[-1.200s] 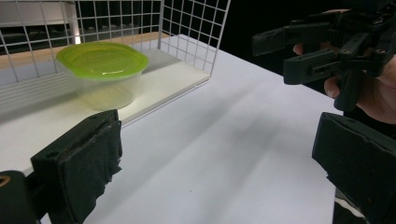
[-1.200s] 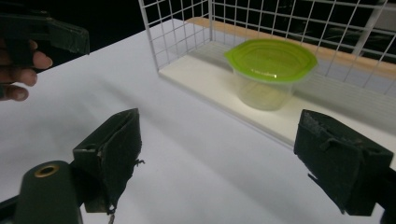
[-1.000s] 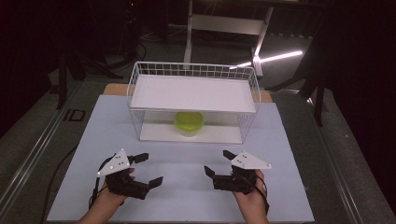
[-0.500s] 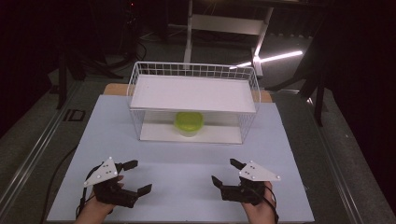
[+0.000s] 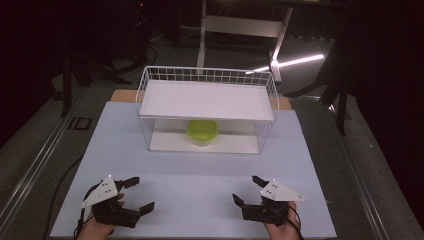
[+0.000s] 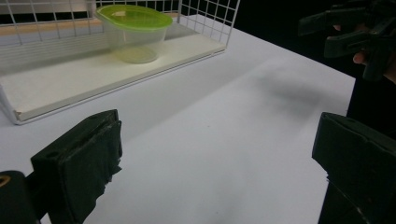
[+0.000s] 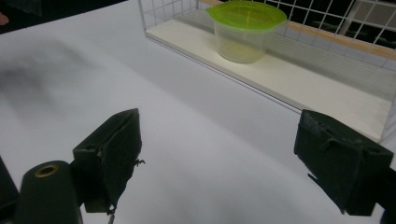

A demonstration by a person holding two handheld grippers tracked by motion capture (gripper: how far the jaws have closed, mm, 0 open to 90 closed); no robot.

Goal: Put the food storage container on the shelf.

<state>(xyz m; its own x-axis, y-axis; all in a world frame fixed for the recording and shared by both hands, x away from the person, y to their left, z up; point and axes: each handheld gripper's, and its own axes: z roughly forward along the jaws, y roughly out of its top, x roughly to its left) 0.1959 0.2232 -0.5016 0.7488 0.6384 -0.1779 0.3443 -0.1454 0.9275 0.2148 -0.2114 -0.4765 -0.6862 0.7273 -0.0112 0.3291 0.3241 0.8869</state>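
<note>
A clear tub with a green lid (image 5: 202, 131) stands on the lower shelf of a white wire rack (image 5: 207, 100) at the back of the table. My left gripper (image 5: 141, 193) hovers open near the front left edge, nothing between its jaws. My right gripper (image 5: 246, 189) is open near the front right, also with nothing in it. In the left gripper view the tub (image 6: 135, 32) sits far ahead at upper left, beyond my left gripper (image 6: 215, 158). In the right gripper view the tub (image 7: 245, 30) is far ahead at upper right of my right gripper (image 7: 219, 154).
A white sheet (image 5: 200, 175) covers the table between the rack and the grippers. The rack's top shelf is a bare white board with a wire rim. The right gripper (image 6: 355, 28) and a hand appear at the upper right of the left gripper view. Dark floor surrounds the table.
Both grippers have drawn back toward the near edge of the table, farther from the rack. They stay open. The tub has not moved.
</note>
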